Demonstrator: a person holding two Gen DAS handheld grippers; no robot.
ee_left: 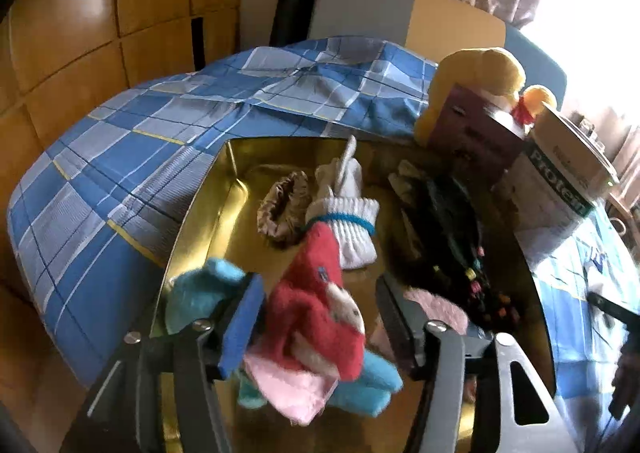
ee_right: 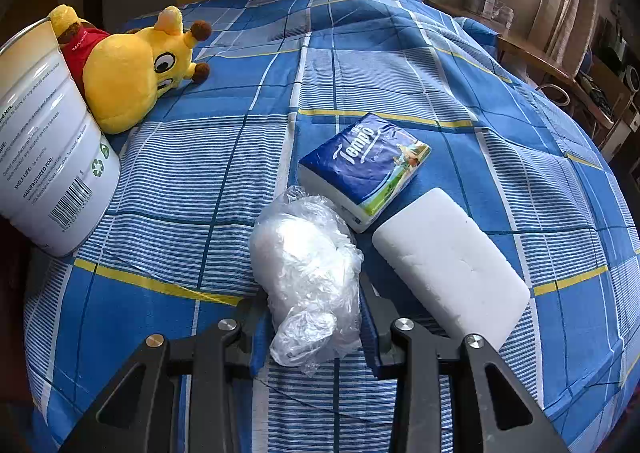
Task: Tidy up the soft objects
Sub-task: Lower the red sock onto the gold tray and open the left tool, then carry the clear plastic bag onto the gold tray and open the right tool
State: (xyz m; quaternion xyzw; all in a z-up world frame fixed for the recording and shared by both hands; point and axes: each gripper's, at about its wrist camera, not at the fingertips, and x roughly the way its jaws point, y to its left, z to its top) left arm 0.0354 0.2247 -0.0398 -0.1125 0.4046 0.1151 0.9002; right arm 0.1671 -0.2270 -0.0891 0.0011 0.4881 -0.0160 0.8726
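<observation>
In the left wrist view a gold tin box (ee_left: 224, 221) holds soft things: a red fuzzy sock (ee_left: 316, 333), a blue sock (ee_left: 200, 293), a pink cloth (ee_left: 288, 385), a white sock (ee_left: 352, 221) and a brown scrunchie (ee_left: 282, 209). My left gripper (ee_left: 318, 293) hangs over the tin with its jaws apart. The red sock lies loose between them. In the right wrist view my right gripper (ee_right: 312, 317) is shut on a crumpled clear plastic bag (ee_right: 308, 265) of white filling that rests on the blue checked bedspread (ee_right: 400, 53).
A Tempo tissue pack (ee_right: 364, 165) and a white sponge block (ee_right: 448, 265) lie just beyond the bag. A yellow plush toy (ee_right: 132, 73) leans on a white milk-powder can (ee_right: 48, 157) at the left. A dark beaded item (ee_left: 452, 237) lies at the tin's right.
</observation>
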